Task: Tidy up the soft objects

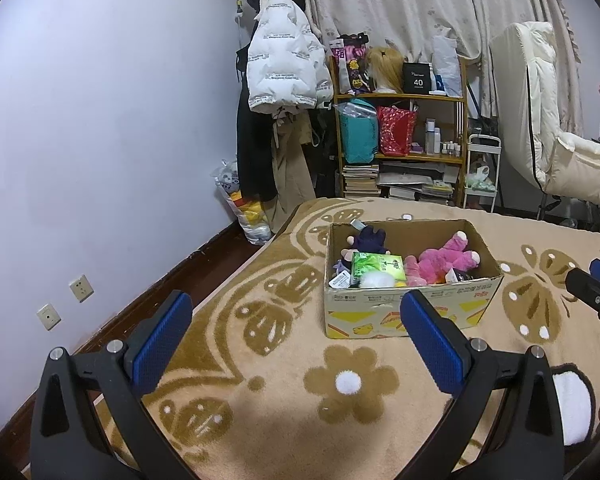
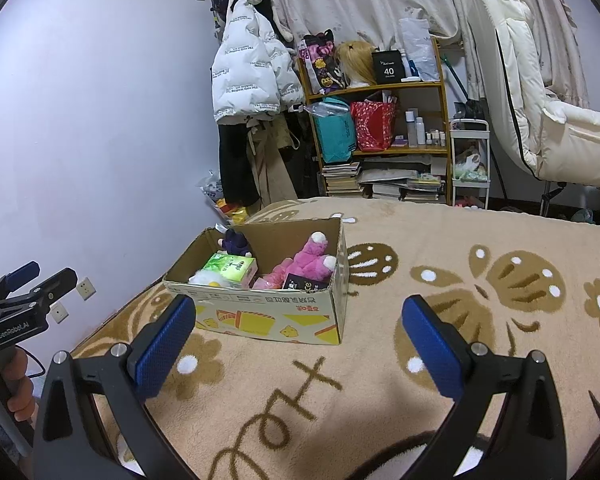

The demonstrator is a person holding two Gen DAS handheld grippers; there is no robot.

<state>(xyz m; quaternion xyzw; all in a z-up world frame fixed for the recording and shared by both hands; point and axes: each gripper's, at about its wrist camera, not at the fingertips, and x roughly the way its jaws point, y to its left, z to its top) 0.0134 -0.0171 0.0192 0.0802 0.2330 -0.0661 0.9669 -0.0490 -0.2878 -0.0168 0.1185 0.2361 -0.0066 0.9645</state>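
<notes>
The cardboard box (image 1: 410,312) sat on the bed, on a beige blanket (image 1: 260,360) patterned with brown flowers and butterflies, and it was open at the top, yellow and orange print along its near wall. Inside, the soft things were packed close: a pink plush toy (image 1: 444,258) sprawled on the right side, pale paws up, fur bright and fuzzy; a dark purple plush (image 1: 370,238) slumped against the back left corner; a green tissue pack (image 1: 378,266) lay across the middle, with a white fluffy ball (image 1: 376,280) touching its front edge. A small black packet (image 1: 460,275) was tucked at the front right, just beside the pink toy.

The left gripper (image 1: 296,332) hovered over the blanket, short of the box, its blue-padded fingers (image 1: 162,344) spread wide with nothing between them. From the right wrist view, the right gripper (image 2: 298,334) was just the same: fingers (image 2: 432,346) parted wide, holding nothing, the box (image 2: 268,316) ahead and a little to the left. A hand (image 2: 18,384) gripped the left tool's handle at the left edge of that view.

Behind the bed stood a wooden shelf (image 1: 400,98) crowded with bags and books, a white puffer jacket (image 1: 284,60) hanging beside it.
</notes>
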